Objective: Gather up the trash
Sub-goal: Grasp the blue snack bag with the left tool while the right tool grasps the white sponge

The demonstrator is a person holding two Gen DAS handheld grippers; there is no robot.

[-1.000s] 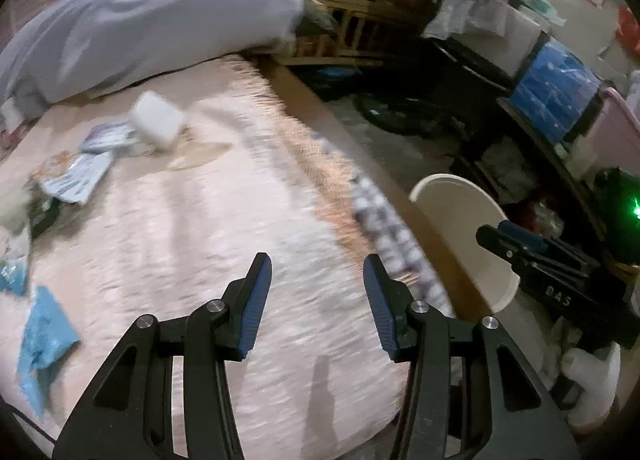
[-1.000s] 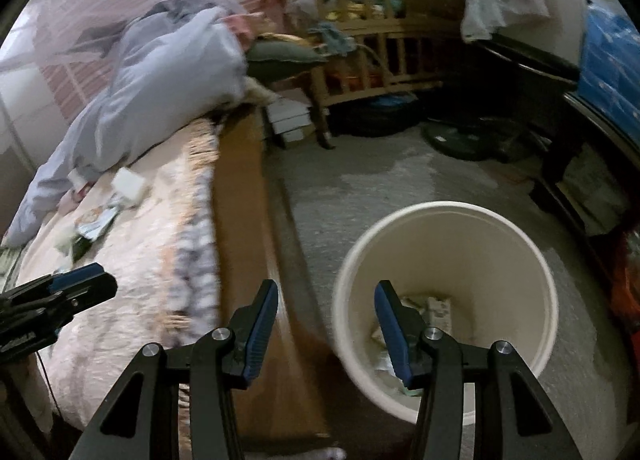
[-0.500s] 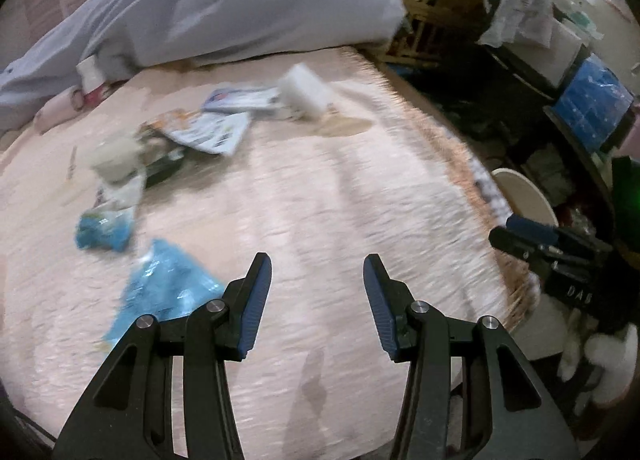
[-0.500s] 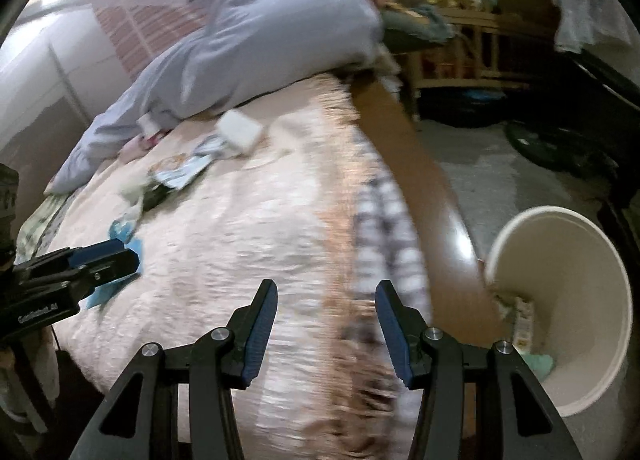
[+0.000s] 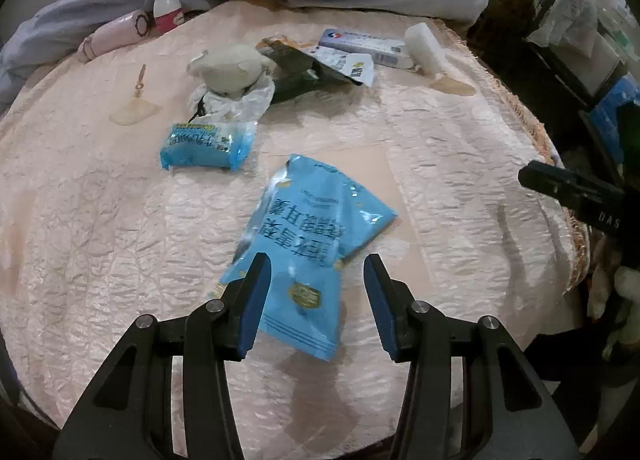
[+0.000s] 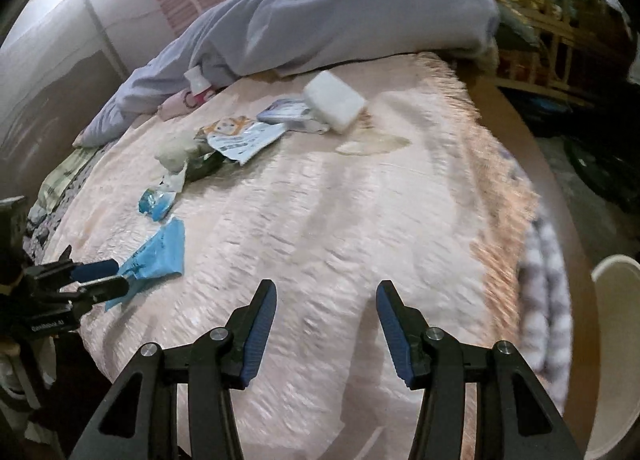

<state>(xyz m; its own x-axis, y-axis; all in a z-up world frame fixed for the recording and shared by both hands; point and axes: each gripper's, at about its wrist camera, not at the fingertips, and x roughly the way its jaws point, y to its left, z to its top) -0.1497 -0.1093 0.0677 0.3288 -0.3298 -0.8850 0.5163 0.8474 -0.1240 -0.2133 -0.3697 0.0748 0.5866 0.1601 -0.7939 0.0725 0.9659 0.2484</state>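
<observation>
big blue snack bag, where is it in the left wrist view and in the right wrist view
Left wrist view: the big blue snack bag lies lower centre on the pink bedspread, its near end between the open left gripper fingers.
Right wrist view: the bag is at the left edge, just ahead of the left gripper's tips.
Shared landmark: the white block at the bed's far side.

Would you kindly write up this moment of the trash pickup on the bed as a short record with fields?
surface: pink bedspread
nearest trash: large blue packet, lying flat
other trash: small blue packet, crumpled clear bag, white wrapper
left gripper: open, over the large blue packet's near end, not gripping
right gripper: open, nothing between its fingers, above bare bedspread
bin: cream bucket at the right edge of the right wrist view, beside the bed
</observation>
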